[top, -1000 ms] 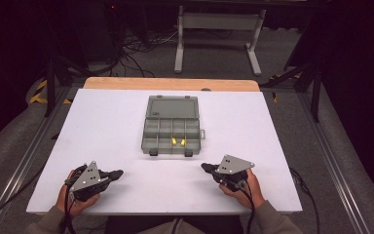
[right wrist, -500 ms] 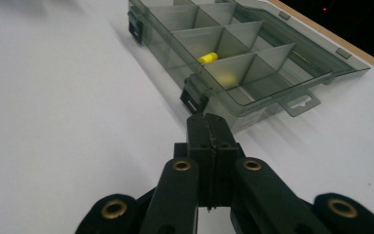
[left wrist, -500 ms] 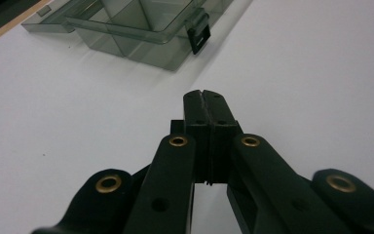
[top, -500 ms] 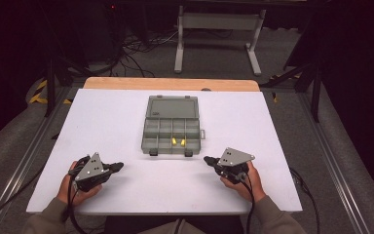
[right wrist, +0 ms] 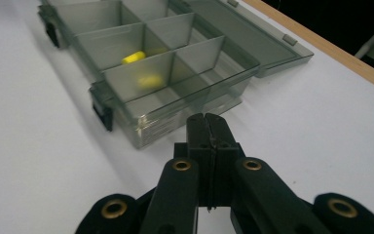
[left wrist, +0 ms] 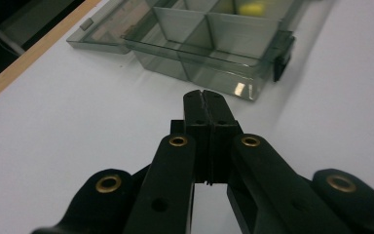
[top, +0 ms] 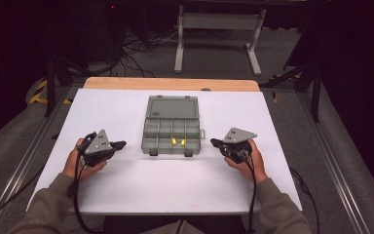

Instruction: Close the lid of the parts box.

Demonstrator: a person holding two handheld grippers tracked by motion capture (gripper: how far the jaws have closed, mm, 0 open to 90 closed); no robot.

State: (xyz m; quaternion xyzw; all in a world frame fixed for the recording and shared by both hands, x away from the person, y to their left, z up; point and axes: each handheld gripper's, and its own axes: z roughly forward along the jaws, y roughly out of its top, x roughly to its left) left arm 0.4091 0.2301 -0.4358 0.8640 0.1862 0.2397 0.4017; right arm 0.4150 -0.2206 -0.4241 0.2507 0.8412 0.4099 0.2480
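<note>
Your left gripper point(top: 119, 145) and right gripper point(top: 215, 142) now sit closer to the box point(top: 171, 127) than they did a second ago: both have moved up the table from its near edge and turned their tips inward, so each points at one side of the box. The box itself has not shifted. It lies in the middle of the white table point(top: 126, 190), lid thrown back flat on the far side, its compartments open to you.

In both gripper views the jaws are pressed together with nothing between them, left point(left wrist: 205, 105) and right point(right wrist: 207, 127) alike. Neither touches the box yet; a strip of bare table lies between each tip and the nearest wall.

Two yellow pieces point(top: 177, 142) rest in adjoining compartments of the near row, right of centre. From your right gripper view the nearer one point(right wrist: 149, 81) lies behind a clouded wall and the other point(right wrist: 133, 57) in the next cell, so your right gripper has the shorter reach to them.

That inward approach suggests you are about to work on the box or its contents. You will need to spread the jaws before you can take anything.
</note>
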